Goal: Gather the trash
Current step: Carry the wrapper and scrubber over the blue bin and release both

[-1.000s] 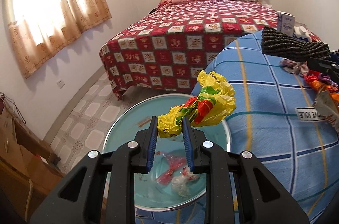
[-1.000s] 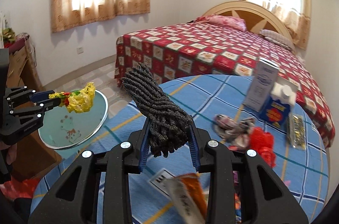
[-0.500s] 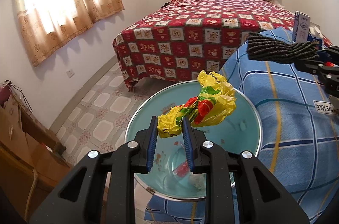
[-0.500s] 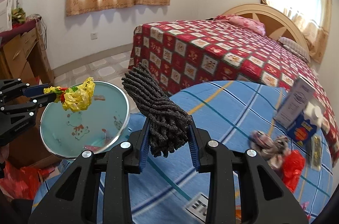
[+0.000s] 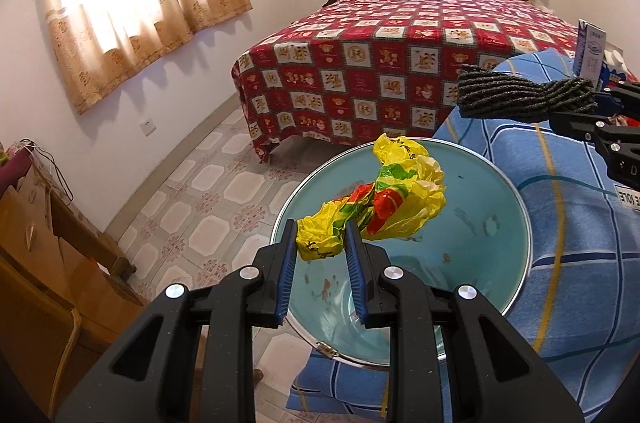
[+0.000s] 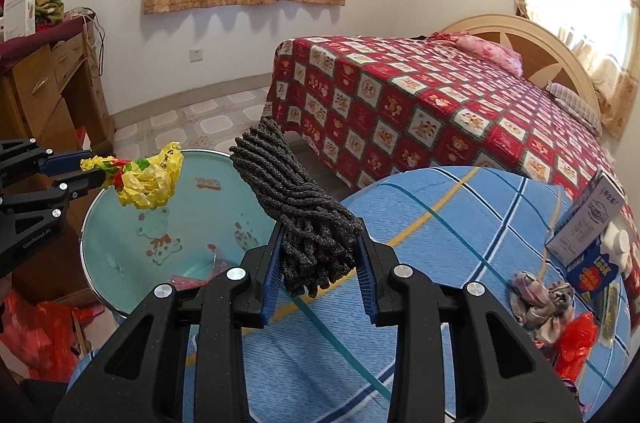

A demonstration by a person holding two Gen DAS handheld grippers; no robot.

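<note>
yellow wrapper [image 5: 376,207], clenched by left gripper [image 5: 322,259] mid-frame, could snag the bin [image 5: 496,223] rim; right gripper [image 6: 318,269] grasps grey cloth [image 6: 296,207].

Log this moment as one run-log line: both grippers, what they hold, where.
left gripper: shut on yellow plastic bag, over teal bin | right gripper: shut on dark knitted bundle, at bin's edge | both items unreleased

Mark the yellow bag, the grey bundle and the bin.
yellow bag [image 5: 404,199], left wrist view, crumpled middle ahead of the gripper.
grey bundle [image 6: 296,199], right wrist view, mid-length of the cords.
bin [image 6: 224,201], right wrist view, bare inner wall.
</note>
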